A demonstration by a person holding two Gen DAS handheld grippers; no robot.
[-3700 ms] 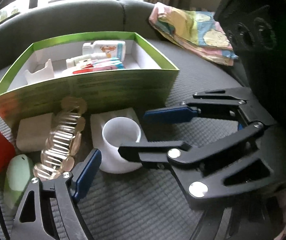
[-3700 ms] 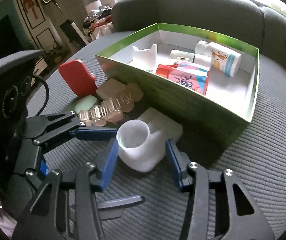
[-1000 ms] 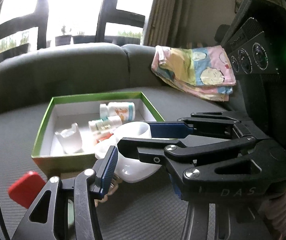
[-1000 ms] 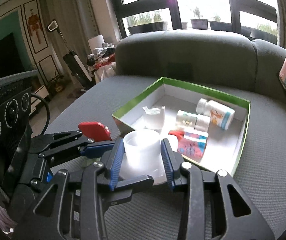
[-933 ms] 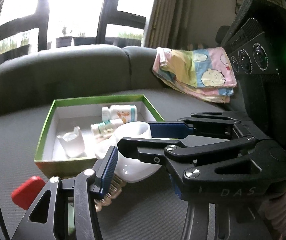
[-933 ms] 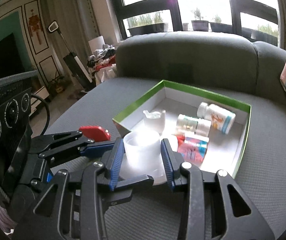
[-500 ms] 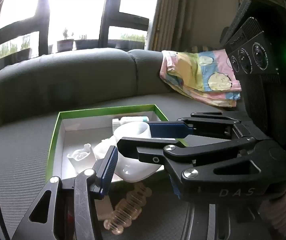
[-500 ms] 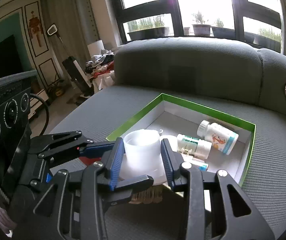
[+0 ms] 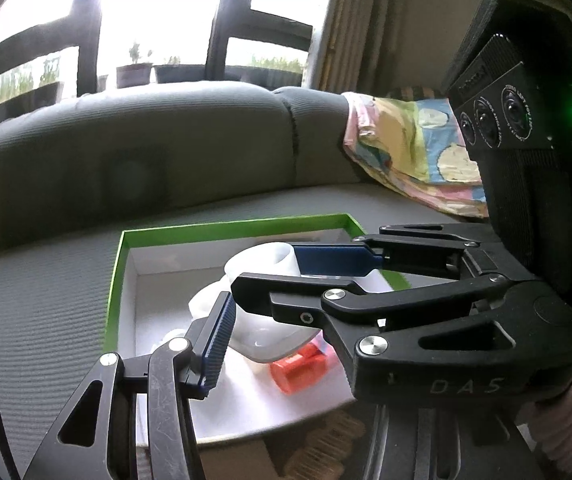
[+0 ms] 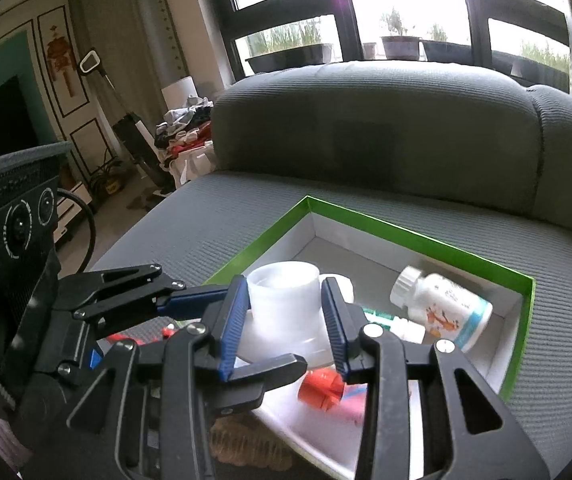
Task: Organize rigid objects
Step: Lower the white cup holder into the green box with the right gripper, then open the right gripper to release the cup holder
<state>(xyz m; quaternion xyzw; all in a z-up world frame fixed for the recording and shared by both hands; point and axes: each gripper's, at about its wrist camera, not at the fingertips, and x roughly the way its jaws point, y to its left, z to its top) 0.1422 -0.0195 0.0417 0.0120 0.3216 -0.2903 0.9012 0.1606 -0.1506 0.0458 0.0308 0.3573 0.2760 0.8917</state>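
I hold one white plastic cup holder (image 10: 286,312) between both grippers. My right gripper (image 10: 283,330) clamps the cylinder wall, pads on either side. My left gripper (image 9: 259,296) clamps it too, one pad at the rim, the other low on the base. The piece hangs above the green-rimmed box (image 10: 426,240), over its near half, mouth up and tipped slightly — straight below lies the box floor, so the coming move is down.

Count in box, right wrist view:
- one white pill bottle (image 10: 444,312), on its side
- one small green-and-white bottle (image 10: 394,322)
- one red-orange item (image 10: 322,390), blurred

Both hands equally near — same object.
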